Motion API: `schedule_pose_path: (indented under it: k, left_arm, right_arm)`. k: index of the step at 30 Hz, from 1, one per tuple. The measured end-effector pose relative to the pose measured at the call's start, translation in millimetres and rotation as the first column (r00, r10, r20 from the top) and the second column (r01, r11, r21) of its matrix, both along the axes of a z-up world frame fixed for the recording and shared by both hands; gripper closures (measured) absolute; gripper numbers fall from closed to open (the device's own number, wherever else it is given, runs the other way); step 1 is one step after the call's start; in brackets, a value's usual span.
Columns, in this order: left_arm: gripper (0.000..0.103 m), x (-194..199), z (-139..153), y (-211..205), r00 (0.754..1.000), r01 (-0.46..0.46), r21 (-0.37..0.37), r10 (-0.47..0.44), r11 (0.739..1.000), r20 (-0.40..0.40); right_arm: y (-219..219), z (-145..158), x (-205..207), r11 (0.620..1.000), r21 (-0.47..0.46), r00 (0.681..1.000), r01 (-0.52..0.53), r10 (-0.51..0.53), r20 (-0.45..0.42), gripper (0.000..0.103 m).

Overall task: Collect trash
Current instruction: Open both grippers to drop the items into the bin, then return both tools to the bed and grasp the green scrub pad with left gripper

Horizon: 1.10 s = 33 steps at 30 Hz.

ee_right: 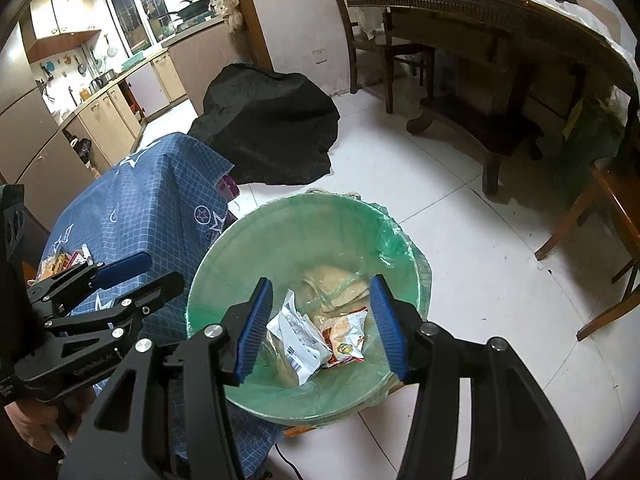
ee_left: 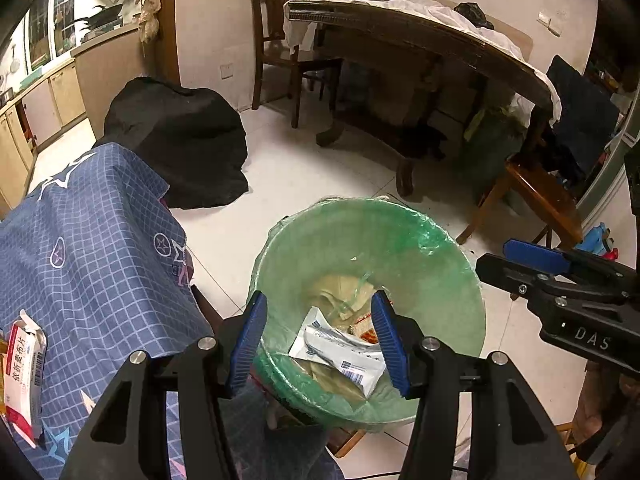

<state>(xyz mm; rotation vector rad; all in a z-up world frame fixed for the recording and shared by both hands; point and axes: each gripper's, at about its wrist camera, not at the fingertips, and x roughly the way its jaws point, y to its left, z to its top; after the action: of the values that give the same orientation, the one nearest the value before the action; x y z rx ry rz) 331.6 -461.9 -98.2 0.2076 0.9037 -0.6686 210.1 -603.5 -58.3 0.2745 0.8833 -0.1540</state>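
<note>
A bin lined with a green bag (ee_left: 420, 240) (ee_right: 280, 232) stands on the white tile floor. Inside lie a white wrapper (ee_left: 340, 352) (ee_right: 296, 340), a red and white snack bag (ee_right: 346, 336) and yellowish paper. My left gripper (ee_left: 320, 336) is open and empty above the bin's near rim. My right gripper (ee_right: 320, 328) is open and empty above the bin. The right gripper also shows at the right of the left wrist view (ee_left: 540, 264). The left gripper shows at the left of the right wrist view (ee_right: 132, 272). A red and white packet (ee_left: 24, 376) lies on the blue checked cloth (ee_left: 88, 264).
The blue cloth covers a low table (ee_right: 152, 200) left of the bin, with snack packets (ee_right: 60, 262) on it. A black covered lump (ee_left: 180, 140) sits behind it. A dark wooden table (ee_left: 440, 40) and chairs (ee_left: 536, 200) stand at the back and right.
</note>
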Motion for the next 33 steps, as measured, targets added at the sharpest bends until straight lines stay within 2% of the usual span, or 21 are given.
schedule_pose_path:
  k: [6,9,12,13,14,17,19,21,23,24,26,29,31,33]
  left_arm:
    - [0.047,-3.5,6.1,6.3,1.000,-0.009,0.001,0.009,1.000,0.011]
    - [0.047,-6.2,8.0,13.0,1.000,-0.014,0.006,0.014,1.000,0.019]
    - [0.042,-17.2,19.5,36.9,0.997,-0.010,-0.001,0.010,1.000,0.070]
    - [0.037,-22.1,24.7,50.0,0.995,-0.015,-0.002,0.015,1.000,0.096]
    - [0.032,-27.2,30.2,66.9,0.992,-0.022,-0.007,0.022,1.000,0.125]
    - [0.025,-43.8,43.7,142.5,0.976,-0.085,-0.032,0.090,0.996,0.200]
    - [0.021,-56.7,49.4,210.4,0.952,-0.172,-0.048,0.179,0.984,0.248]
    - [0.018,-74.0,50.4,284.7,0.915,-0.265,-0.048,0.267,0.963,0.303]
    - [0.017,-91.4,44.5,347.8,0.894,-0.298,-0.002,0.279,0.955,0.350]
    - [0.017,-99.1,37.9,382.8,0.882,-0.328,0.048,0.287,0.944,0.373]
    - [0.017,-108.5,25.3,449.1,0.893,-0.349,0.093,0.301,0.932,0.336]
    - [0.017,-115.0,10.7,513.7,0.902,-0.360,0.142,0.305,0.922,0.306]
    - [0.017,-114.2,-1.0,533.1,0.914,-0.339,0.183,0.276,0.923,0.297]
    - [0.017,-114.2,-14.4,536.1,0.934,-0.270,0.244,0.192,0.931,0.302]
  right_arm:
    - [5.6,5.8,-2.5,1.000,-0.011,1.000,-0.004,0.004,0.009,0.049]
    - [10.2,9.6,-5.7,1.000,-0.023,1.000,-0.002,0.002,0.025,0.043]
    - [24.0,26.4,-18.5,0.996,-0.088,0.994,0.012,-0.003,0.107,0.035]
    - [30.6,33.7,-25.8,0.995,-0.098,0.988,0.010,0.005,0.152,0.030]
    - [41.0,42.8,-37.5,0.995,-0.102,0.977,0.001,0.021,0.211,0.025]
    - [66.3,51.4,-60.4,0.995,-0.094,0.952,-0.044,0.071,0.298,0.018]
    - [88.7,47.9,-72.4,0.992,-0.076,0.937,-0.099,0.119,0.329,0.018]
    - [107.2,42.0,-78.2,0.986,-0.064,0.925,-0.153,0.166,0.342,0.018]
    - [131.7,31.0,-80.2,0.973,-0.051,0.915,-0.226,0.230,0.332,0.018]
    - [141.6,27.0,-79.5,0.966,-0.049,0.911,-0.253,0.255,0.324,0.018]
    - [164.0,16.7,-74.7,0.951,-0.042,0.904,-0.306,0.304,0.300,0.018]
    - [196.9,6.5,-60.5,0.928,-0.023,0.893,-0.371,0.363,0.265,0.018]
    - [224.6,1.1,-45.1,0.903,0.000,0.879,-0.430,0.418,0.229,0.018]
    - [247.6,-4.0,-33.5,0.878,0.046,0.863,-0.477,0.458,0.211,0.018]
